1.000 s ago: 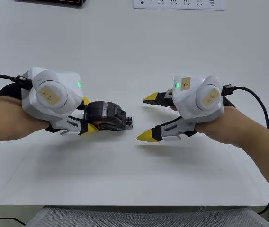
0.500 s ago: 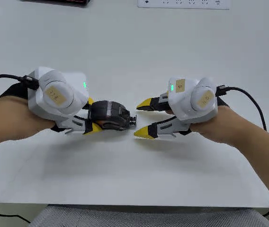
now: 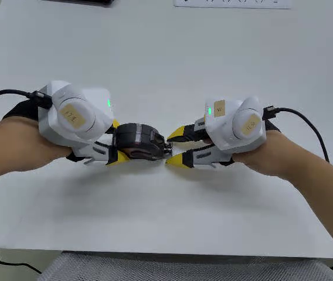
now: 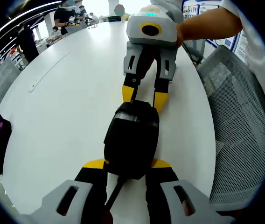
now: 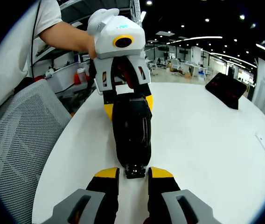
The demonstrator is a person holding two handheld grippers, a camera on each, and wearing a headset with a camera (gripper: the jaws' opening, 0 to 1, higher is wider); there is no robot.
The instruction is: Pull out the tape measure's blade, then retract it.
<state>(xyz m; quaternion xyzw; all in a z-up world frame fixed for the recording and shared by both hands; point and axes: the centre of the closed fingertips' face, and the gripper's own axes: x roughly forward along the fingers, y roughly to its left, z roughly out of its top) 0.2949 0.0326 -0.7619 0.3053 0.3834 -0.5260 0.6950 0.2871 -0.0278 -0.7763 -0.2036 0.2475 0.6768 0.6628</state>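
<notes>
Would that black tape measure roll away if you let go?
Probably not: the tape measure looks chunky with flattish sides, so it would likely sit still. Its case seems stiff, since the left tool pinches it without denting.

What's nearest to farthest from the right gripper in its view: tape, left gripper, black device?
1. Tape, hook at the right gripper's tips.
2. Left gripper, holding its far end.
3. Black device, far right, beyond both.

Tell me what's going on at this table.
A person works two handheld grippers over a white table. The left gripper is clamped on the black tape measure. The right gripper has its jaws flanking the blade hook at the case's front, seemingly not yet pinching. The blade isn't pulled out yet.
</notes>
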